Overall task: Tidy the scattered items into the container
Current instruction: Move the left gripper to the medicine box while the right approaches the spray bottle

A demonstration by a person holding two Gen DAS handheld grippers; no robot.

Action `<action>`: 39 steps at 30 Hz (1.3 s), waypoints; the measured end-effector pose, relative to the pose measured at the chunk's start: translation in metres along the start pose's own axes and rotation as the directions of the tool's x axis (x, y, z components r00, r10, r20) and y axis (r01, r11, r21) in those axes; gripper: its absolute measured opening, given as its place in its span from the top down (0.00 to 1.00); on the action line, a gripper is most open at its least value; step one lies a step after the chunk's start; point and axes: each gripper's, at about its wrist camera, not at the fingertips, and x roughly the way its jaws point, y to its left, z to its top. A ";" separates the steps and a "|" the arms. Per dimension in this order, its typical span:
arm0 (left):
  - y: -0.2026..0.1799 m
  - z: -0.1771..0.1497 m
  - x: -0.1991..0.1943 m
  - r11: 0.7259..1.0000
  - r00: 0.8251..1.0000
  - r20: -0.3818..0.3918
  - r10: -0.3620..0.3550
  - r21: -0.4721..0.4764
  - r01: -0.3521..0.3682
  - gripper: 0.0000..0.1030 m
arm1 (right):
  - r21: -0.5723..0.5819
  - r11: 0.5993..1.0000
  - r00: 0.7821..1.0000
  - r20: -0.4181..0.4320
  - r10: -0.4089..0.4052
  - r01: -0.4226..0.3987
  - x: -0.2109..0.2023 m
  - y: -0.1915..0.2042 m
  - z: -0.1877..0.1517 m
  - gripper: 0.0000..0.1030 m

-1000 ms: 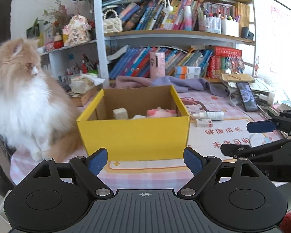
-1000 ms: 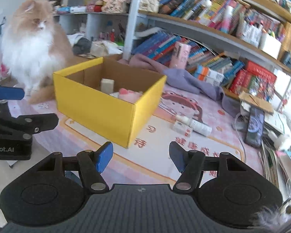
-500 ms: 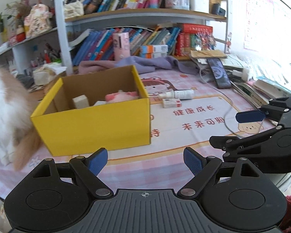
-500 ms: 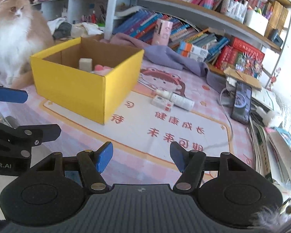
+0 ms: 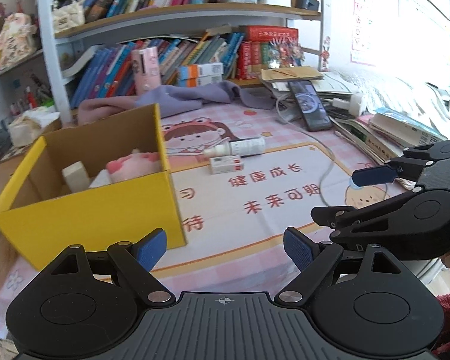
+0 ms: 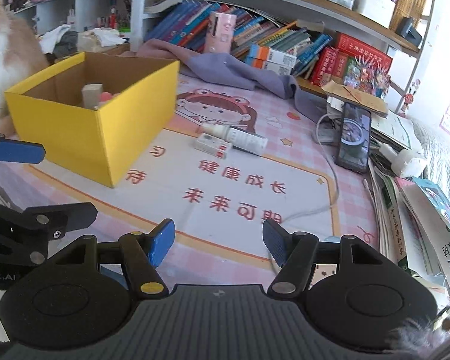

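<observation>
Bookshelf-backed table, glossy pink printed mat.

Left wrist view: your left gripper spread wide, empty. Yellow cardboard box open-topped for dropping in; pink plush, pale block already inside.

Right wrist view: your right gripper half spread, nothing pinched, aimed toward smooth white bottle lying beside small carton, both outside box, well apart from gripper.

Spray bottle, small carton beside yellow box

Surface: I see a pink cartoon mat.
Left: yellow box.
Centre: spray bottle, small carton.
Far right: phone.
</observation>
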 end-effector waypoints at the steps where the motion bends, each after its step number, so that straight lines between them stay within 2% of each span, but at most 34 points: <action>1: -0.002 0.002 0.003 1.000 1.000 -0.001 -0.005 0.006 0.005 0.15 | 0.005 1.000 1.000 -0.004 -0.002 0.002 0.002 -0.004 0.001 0.39; 10: -0.022 0.026 0.031 0.999 0.999 -0.002 -0.033 0.026 0.033 0.15 | 0.006 1.000 1.000 -0.020 -0.009 0.009 0.026 -0.040 0.015 0.40; 17: -0.037 0.045 0.059 1.000 1.000 -0.015 -0.019 0.017 0.020 0.16 | -0.004 1.000 1.000 -0.027 0.009 -0.009 0.049 -0.072 0.030 0.40; 27: -0.051 0.070 0.093 0.997 0.996 -0.056 0.063 -0.037 -0.065 0.16 | -0.039 0.995 0.995 -0.030 0.096 -0.097 0.085 -0.108 0.048 0.40; 32: -0.050 0.075 0.109 0.988 0.987 -0.110 0.114 -0.094 -0.124 0.16 | -0.059 0.987 0.988 -0.057 0.143 -0.146 0.105 -0.121 0.056 0.41; 39: -0.044 0.083 0.134 0.968 0.972 -0.175 0.155 -0.171 -0.185 0.18 | -0.123 0.964 0.971 -0.075 0.227 -0.235 0.135 -0.128 0.075 0.48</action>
